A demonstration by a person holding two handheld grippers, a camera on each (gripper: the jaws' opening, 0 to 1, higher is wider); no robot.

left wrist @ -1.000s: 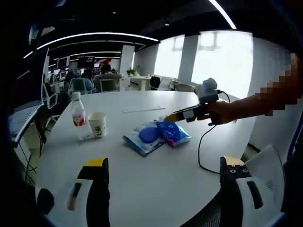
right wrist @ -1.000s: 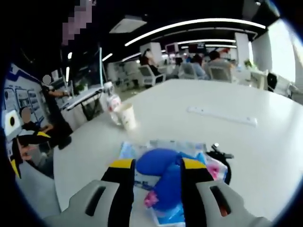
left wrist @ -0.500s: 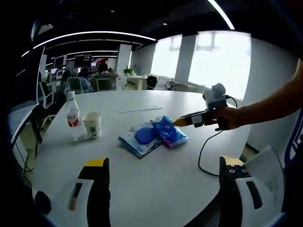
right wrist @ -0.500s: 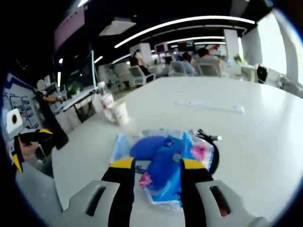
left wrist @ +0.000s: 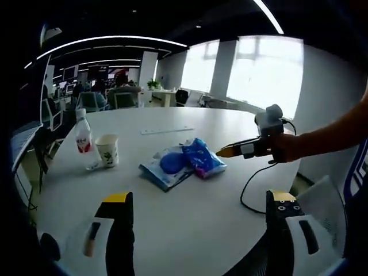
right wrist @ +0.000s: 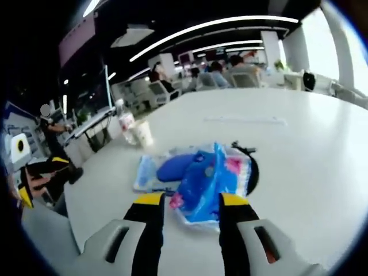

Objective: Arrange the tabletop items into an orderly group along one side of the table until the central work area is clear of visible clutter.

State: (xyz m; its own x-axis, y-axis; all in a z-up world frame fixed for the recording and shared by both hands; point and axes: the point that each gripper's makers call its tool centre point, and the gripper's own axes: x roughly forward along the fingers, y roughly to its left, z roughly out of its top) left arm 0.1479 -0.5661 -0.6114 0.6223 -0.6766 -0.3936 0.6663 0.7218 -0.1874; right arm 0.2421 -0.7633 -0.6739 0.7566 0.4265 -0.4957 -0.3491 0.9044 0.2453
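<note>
On a round white table (left wrist: pixel 190 230) in an open-plan office, the clutter waits to be tidied to one side. Using the blue snack bag (left wrist: pixel 202 159) near the middle as the landmark and reading the left gripper view from left to right: a water bottle (left wrist: pixel 84 140) with a red label stands well to the left of the bag, toward the table's far-left edge, with a paper cup (left wrist: pixel 107 150) just beside it. A flat clear packet holding a blue round item (left wrist: pixel 167 167) lies touching the bag on its left. A thin white strip (left wrist: pixel 168 131) rests beyond the bag, farther across the table. To the bag's right, the right claw (left wrist: pixel 221 153), held in a person's hand (left wrist: pixel 286 147), hovers close to the bag with its jaws near together and nothing between them; a black cable (left wrist: pixel 250 184) trails from it over the table. The left claw (left wrist: pixel 198 198) hangs back at the near edge, jaws spread wide and empty.

Judging by the layout, the job is barely under way: the bag and packet occupy the centre, and only the bottle and cup stand near a side.
</note>
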